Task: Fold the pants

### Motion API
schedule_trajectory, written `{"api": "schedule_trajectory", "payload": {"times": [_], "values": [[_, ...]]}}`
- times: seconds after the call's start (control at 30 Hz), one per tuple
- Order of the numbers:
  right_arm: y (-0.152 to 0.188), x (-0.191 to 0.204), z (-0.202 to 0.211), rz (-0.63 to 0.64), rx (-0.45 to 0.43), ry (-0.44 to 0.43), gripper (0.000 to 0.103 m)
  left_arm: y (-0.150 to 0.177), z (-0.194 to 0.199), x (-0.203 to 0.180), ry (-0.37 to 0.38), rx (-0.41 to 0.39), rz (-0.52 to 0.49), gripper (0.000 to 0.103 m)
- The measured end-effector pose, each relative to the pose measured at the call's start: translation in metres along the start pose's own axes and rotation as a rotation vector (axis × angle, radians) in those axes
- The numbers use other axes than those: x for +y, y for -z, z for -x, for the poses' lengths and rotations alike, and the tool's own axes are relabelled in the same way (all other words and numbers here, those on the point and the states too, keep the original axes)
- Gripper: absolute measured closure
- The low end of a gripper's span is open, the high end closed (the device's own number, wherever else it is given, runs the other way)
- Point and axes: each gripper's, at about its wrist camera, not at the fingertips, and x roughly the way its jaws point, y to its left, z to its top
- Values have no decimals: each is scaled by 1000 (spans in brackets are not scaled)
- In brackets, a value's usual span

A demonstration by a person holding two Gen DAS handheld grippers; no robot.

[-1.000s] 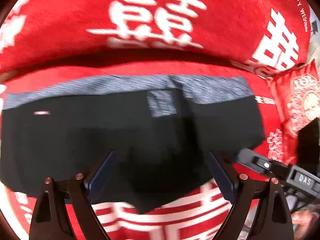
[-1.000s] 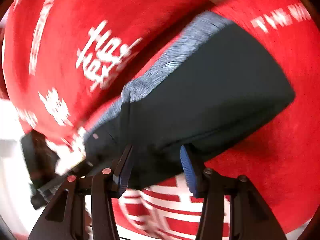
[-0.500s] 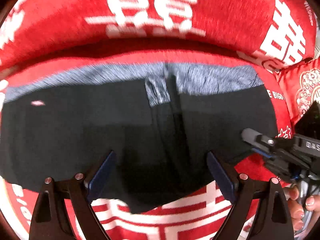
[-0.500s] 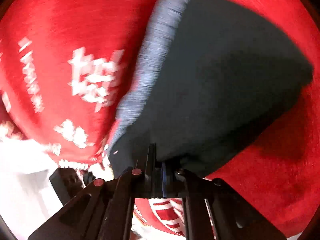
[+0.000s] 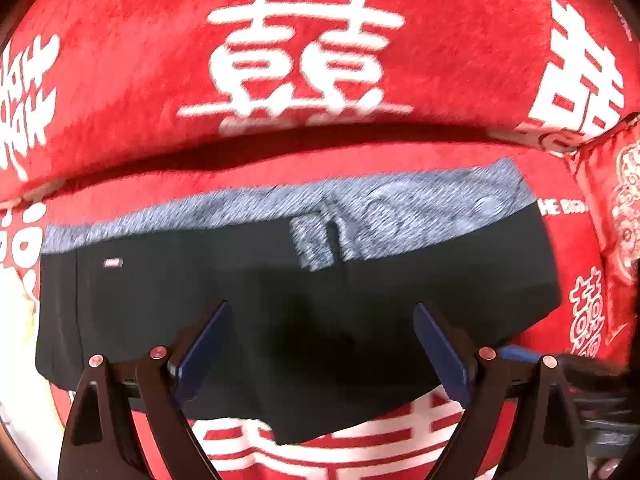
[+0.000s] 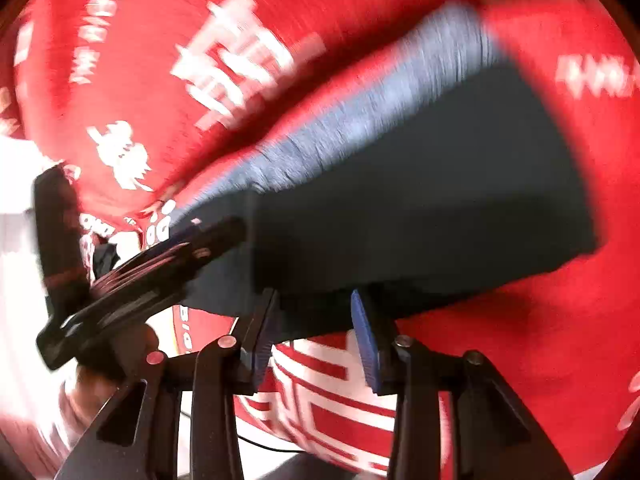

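Black pants (image 5: 280, 300) with a grey waistband (image 5: 240, 212) lie folded flat on a red sofa seat (image 5: 360, 160). My left gripper (image 5: 320, 348) is open above their near edge, with blue pads (image 5: 200, 344) wide apart and nothing between them. In the right wrist view the same pants (image 6: 420, 200) stretch away, waistband (image 6: 360, 120) on the left. My right gripper (image 6: 316, 340) is open with its fingertips at the near hem. The left gripper (image 6: 140, 268) shows there as a blurred black shape at the left.
A red sofa backrest (image 5: 304, 60) with white double-happiness characters rises behind the pants. A red embroidered cushion (image 5: 616, 208) sits at the right. The seat's front edge with white pattern (image 5: 360, 432) lies just below the grippers.
My right gripper was open, shut on the pants' near edge half a second ago, and is open again. The left gripper stayed open over the pants.
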Motion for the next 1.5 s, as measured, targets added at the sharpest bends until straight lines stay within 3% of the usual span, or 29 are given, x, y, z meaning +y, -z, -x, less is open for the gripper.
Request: {"api": "schedule_trajectory", "payload": {"times": [0.1, 0.13, 0.17, 0.23, 0.3, 0.37, 0.4, 0.47, 0.6, 0.8, 1.23, 1.5], "values": [[-26, -13, 43, 38, -130, 87, 62, -16, 0, -15, 15, -14, -9, 10], [-38, -20, 49, 33, -137, 106, 66, -22, -3, -22, 20, -9, -11, 10], [-55, -31, 50, 28, -138, 134, 76, -28, -10, -30, 27, 3, -23, 10], [-80, -42, 41, 51, -129, 189, 77, -34, -27, -42, 4, 14, -44, 10], [-93, -52, 19, 89, -50, 269, 77, -31, -47, -47, -56, 58, -49, 10], [-89, -59, 0, 87, 8, 279, 77, -18, -70, -40, -92, 137, -25, 10], [-82, -61, -6, 92, 17, 289, 77, -11, -75, -33, -66, 149, 6, 8], [-70, -59, -8, 132, -8, 310, 77, 1, -73, -17, -46, 143, 82, 0], [-55, -51, -7, 178, 0, 313, 77, 11, -64, -4, -44, 158, 140, 0], [-53, -27, -12, 221, 66, 314, 67, 18, -43, 3, -129, 161, 168, 0], [-26, 43, -49, 283, 111, 294, 65, 54, -6, 51, -141, 164, 161, 0], [-9, 86, -72, 353, 150, 311, 65, 69, 4, 89, -146, 157, 224, 0]]}}
